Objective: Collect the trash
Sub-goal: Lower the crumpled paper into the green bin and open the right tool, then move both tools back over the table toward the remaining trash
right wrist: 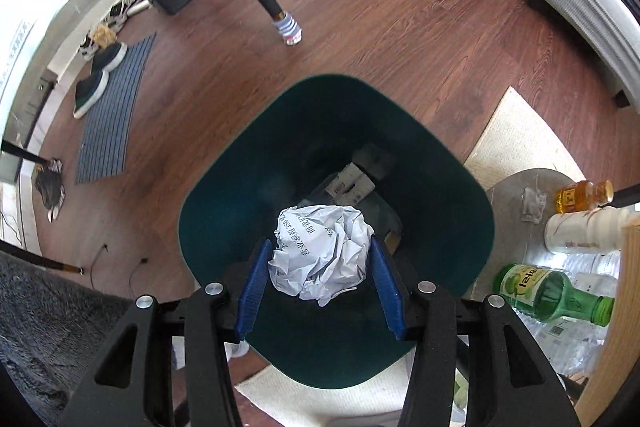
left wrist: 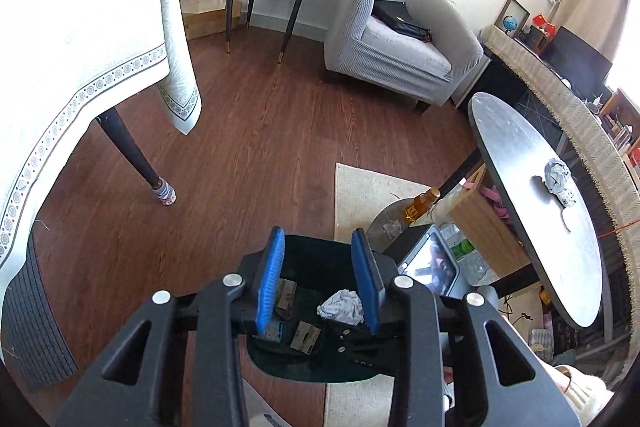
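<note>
The right tool [right wrist: 320, 277] pinches a light, springy paper ball [right wrist: 322, 253] across its middle above the bin [right wrist: 224, 187], while the left tool [left wrist: 318, 281] hangs open and empty.

Crumpled printed paper ball [right wrist: 322, 255], matt dark-green plastic bin [right wrist: 240, 187], glossy wood-grain floor [right wrist: 400, 27].

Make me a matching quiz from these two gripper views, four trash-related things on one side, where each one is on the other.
Things:
1. crumpled white printed paper ball
2. crumpled grey paper wad
3. green glass bottle
4. flattened cardboard scraps

Places:
A. bottom of the dark green bin
B. between the right gripper fingers
C. on the dark oval table
D. lying on its side right of the bin

Pairs: 1-B, 2-C, 3-D, 4-A
</note>
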Tool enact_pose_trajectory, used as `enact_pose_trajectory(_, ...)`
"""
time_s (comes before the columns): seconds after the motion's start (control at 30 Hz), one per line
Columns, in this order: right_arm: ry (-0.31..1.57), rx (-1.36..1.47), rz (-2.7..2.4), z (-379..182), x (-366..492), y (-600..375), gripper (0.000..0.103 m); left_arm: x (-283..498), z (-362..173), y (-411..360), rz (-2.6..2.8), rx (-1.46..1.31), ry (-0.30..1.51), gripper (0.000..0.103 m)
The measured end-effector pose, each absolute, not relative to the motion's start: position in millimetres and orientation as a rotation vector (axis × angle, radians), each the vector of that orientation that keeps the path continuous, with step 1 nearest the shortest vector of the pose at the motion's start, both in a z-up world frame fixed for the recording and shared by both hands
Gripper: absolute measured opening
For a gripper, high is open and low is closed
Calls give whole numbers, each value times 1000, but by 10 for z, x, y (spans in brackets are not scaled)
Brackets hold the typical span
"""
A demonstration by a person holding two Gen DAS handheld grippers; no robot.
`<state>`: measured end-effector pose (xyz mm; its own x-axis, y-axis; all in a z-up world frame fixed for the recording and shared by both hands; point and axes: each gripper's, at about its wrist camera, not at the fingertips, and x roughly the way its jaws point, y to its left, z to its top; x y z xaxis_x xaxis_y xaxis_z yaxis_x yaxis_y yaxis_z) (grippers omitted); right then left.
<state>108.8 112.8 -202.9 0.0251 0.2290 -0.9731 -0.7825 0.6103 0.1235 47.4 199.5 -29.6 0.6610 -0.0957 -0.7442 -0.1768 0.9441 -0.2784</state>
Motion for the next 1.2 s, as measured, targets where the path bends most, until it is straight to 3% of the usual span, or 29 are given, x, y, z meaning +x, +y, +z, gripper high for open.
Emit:
enact_pose_trajectory(0.27, 1337, -602, 830, -2099, 1014, 1021, 61, 453, -72, 1917, 44, -356, 793, 36)
enact_pose_trajectory(0.67, 1207, -594, 887, -1658, 892, 892, 61, 435, 192, 1957, 72, -395, 718, 36)
enact_pose_trajectory(1.2, 967, -511, 932, -709, 781, 707, 43, 446, 452, 1768, 82, -365, 635, 36)
